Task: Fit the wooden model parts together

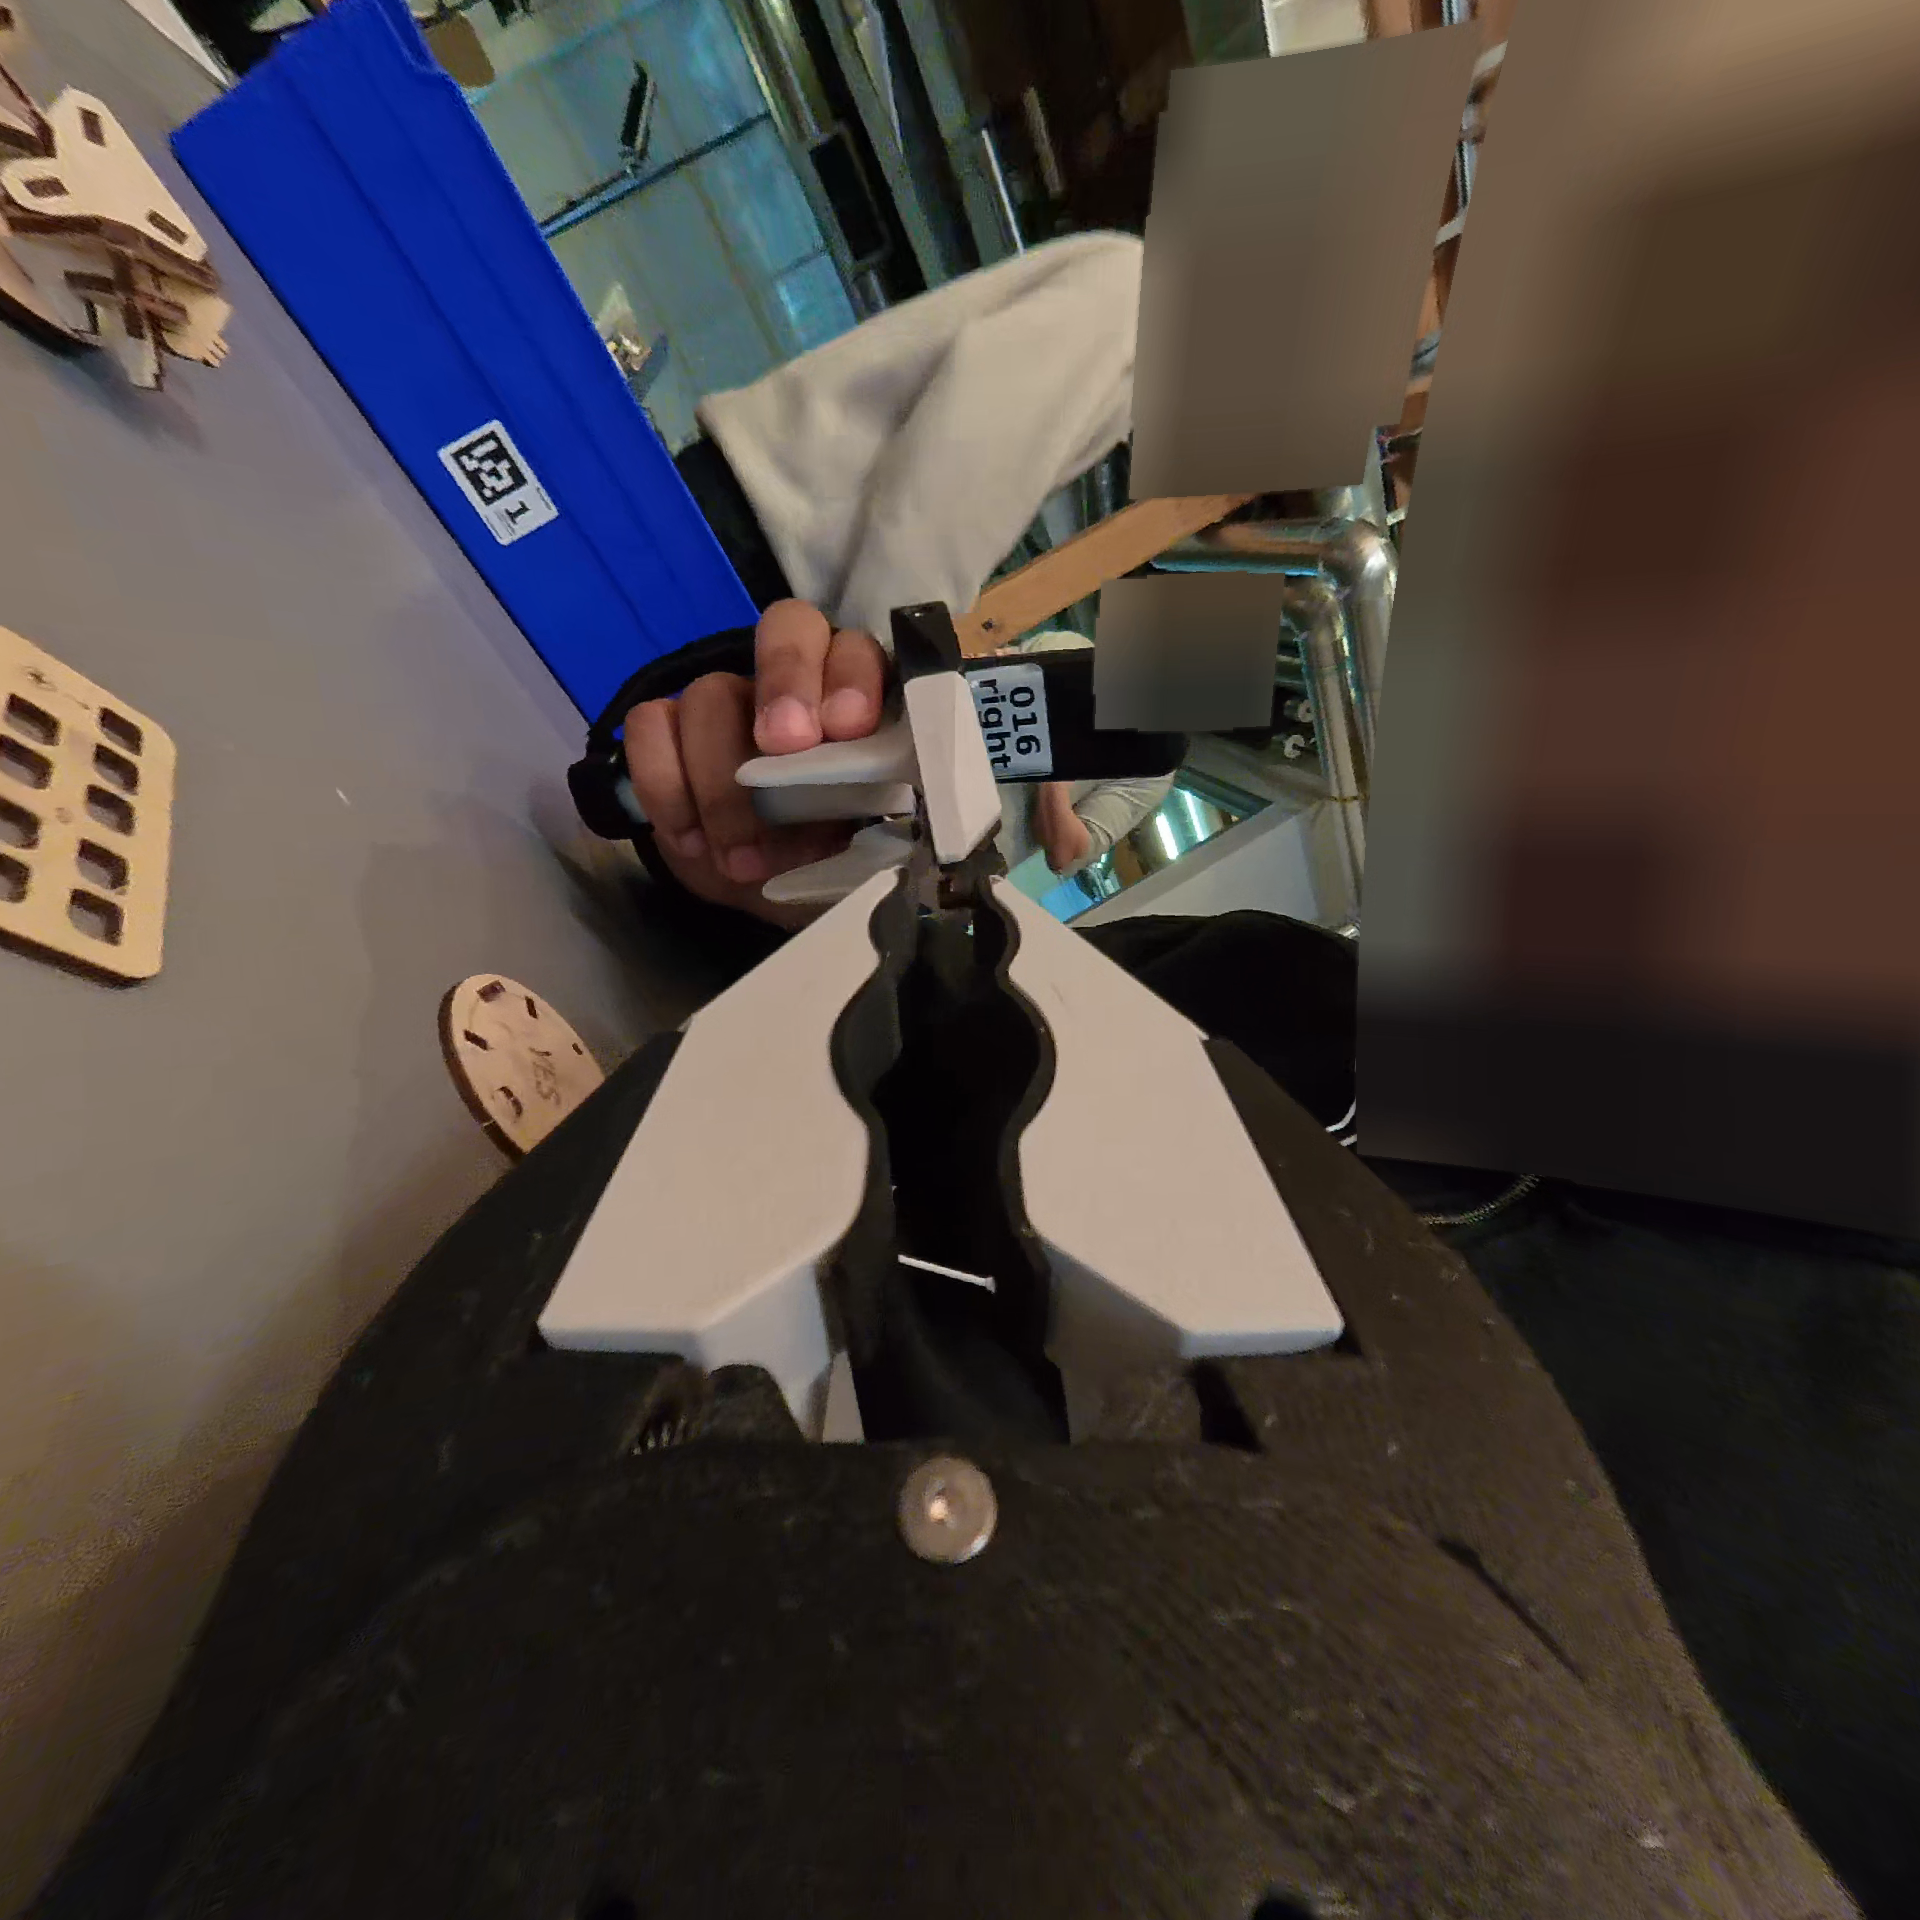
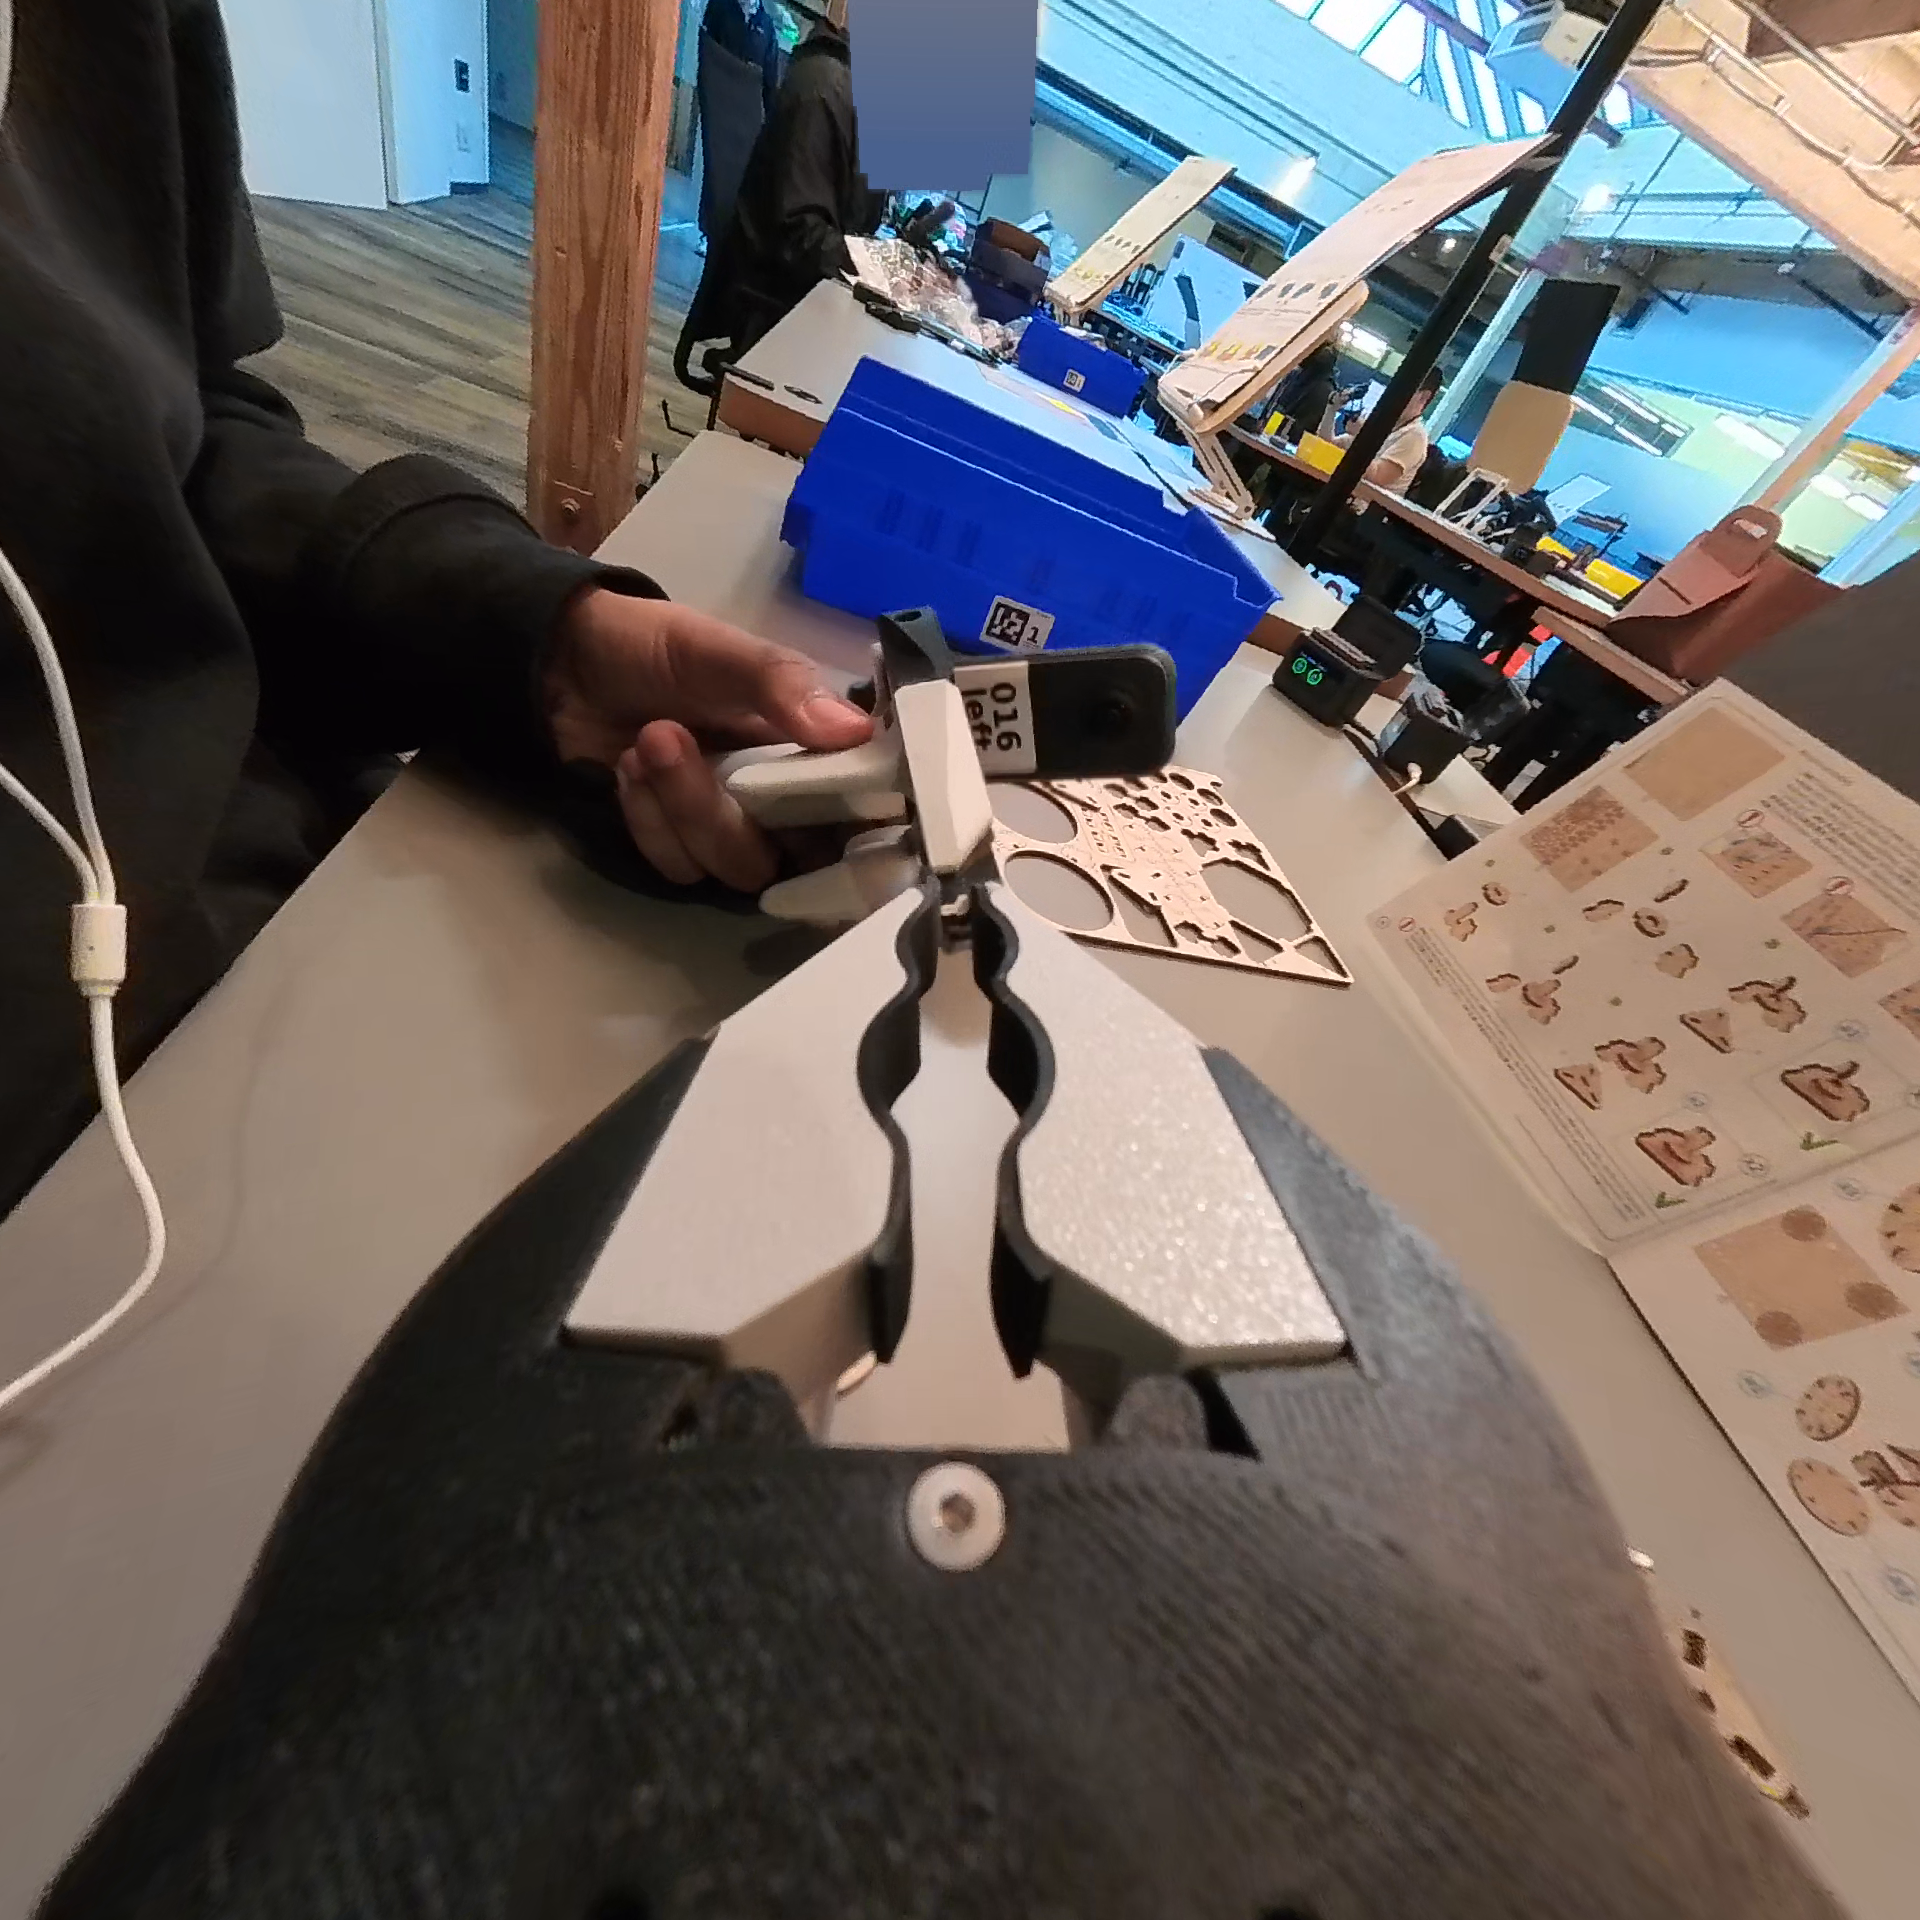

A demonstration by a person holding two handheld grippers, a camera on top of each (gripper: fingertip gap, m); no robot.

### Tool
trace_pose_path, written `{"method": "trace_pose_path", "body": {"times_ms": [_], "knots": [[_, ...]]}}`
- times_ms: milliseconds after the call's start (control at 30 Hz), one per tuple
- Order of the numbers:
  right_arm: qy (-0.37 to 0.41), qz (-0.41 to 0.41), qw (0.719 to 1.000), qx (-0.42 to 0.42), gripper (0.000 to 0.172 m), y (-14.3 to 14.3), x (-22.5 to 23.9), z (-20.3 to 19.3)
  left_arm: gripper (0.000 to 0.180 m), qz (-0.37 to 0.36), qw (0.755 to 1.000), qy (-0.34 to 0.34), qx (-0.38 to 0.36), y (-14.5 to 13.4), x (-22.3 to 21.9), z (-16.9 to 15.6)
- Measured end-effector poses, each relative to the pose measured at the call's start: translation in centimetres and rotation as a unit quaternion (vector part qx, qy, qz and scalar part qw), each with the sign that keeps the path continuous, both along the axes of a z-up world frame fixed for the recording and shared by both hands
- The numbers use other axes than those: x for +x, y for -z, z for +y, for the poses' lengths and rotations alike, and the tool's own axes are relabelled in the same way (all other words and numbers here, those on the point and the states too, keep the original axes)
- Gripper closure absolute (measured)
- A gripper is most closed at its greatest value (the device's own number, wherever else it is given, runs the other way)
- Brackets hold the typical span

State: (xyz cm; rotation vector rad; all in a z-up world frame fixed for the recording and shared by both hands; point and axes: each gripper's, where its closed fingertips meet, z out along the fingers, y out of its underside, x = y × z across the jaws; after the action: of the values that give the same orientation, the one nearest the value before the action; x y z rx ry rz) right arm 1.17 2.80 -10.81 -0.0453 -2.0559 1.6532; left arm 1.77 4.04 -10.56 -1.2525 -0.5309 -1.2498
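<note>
- Left tool [image 1: 951, 896]: fingertips nearly together, nipping a small wooden piece [image 1: 948, 894]; tip to tip with the right tool, raised above the desk edge.
- Right tool [image 2: 954, 914]: fingertips nearly together on the same small wooden piece [image 2: 952, 914], seen pale from this side; whether the pads press it firmly is too small to tell.
- Small wooden piece: caught between both tools where their tips meet, off the desk surface, near the person's body.
- Right hand [image 1: 727, 769]: wrapped round the grey handle of the right tool, a black strap about the wrist, a pale sleeve behind.
- Left hand [image 2: 686, 748]: on the grey handle of the left tool, a dark sleeve behind it.
- Desk [image 2: 416, 1039]: pale grey top carrying all the items below.
- Cut-out wooden sheet [image 2: 1164, 873]: flat on the desk just beyond the tool tips, with round and irregular holes.
- Instruction sheet [image 2: 1683, 1039]: printed paper with diagrams, lying at the right of the desk.
- Blue bin [image 2: 1018, 520]: plastic, with a square marker label, behind the left hand.
- Round wooden disc [image 1: 520, 1065]: slotted, on the desk beside the left tool's body.
- Slotted wooden panel [image 1: 73, 810]: rectangular holes in rows, flat on the desk.
- Stack of wooden parts [image 1: 94, 239]: far corner of the desk, near the blue bin.
- White cable [image 2: 99, 935]: hangs against the person's dark clothing.
</note>
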Motion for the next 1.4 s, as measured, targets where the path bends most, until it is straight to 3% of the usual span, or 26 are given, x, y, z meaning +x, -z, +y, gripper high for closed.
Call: {"method": "trace_pose_path", "body": {"times_ms": [433, 767, 1067, 1400], "knots": [[0.001, -0.021, 1.0, -0.007, 0.168, -0.2, 0.1, 0.1, 0.18, -0.011, 1.0, -0.005, 0.009, -0.2, -0.3, -0.2], [-0.018, -0.022, 0.999, -0.024, 0.168, -0.5, 0.6, -0.3, 0.167, -0.029, 0.999, 0.028, 0.016, -0.3, 0.5, 0.1], [-0.019, -0.018, 0.999, -0.03, 0.168, -0.8, 0.6, -0.2, 0.178, -0.052, 0.997, 0.04, 0.041, -0.9, 0.4, -0.2], [-0.014, -0.019, 0.999, -0.028, 0.166, -0.7, 0.3, 0.1, 0.178, -0.044, 0.998, 0.021, 0.039, -0.9, 0.0, -0.4]]}}
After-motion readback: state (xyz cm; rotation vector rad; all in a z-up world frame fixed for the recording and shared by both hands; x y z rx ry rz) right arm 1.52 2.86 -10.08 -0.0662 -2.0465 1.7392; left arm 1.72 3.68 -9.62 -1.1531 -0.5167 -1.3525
